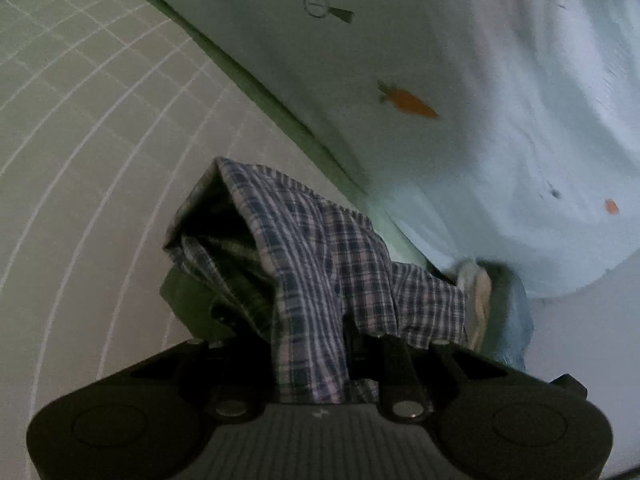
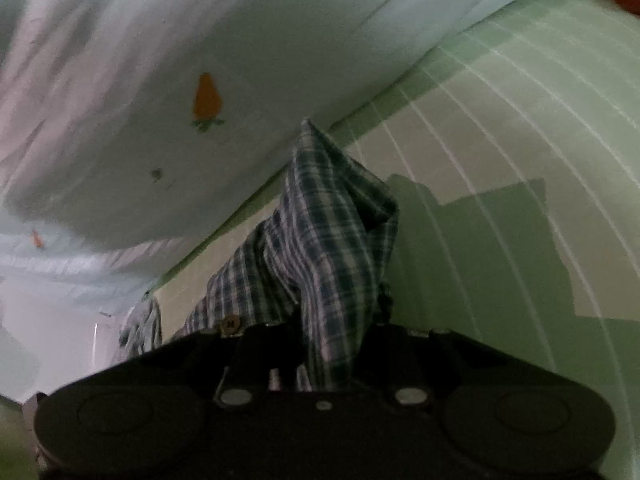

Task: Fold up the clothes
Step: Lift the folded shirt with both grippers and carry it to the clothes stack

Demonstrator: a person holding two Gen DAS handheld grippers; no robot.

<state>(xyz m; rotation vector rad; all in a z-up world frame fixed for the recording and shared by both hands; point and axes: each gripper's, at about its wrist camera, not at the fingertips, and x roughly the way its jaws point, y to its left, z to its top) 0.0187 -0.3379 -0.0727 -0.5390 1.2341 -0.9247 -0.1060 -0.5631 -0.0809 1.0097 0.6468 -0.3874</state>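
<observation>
Plaid garment pinched by both grippers

Left gripper, at six o'clock in its own view, has its fingers closed on a bunch of the blue-and-white plaid garment, which rises in a fold toward twelve o'clock over the green gridded mat. At one to three o'clock lies a pale blue cloth printed with small orange carrots.

Right gripper likewise grips the plaid fabric, its fingers drawn together on it, a brown button showing at eight o'clock. The carrot-print cloth fills ten to twelve o'clock; the mat spreads at two o'clock.
</observation>
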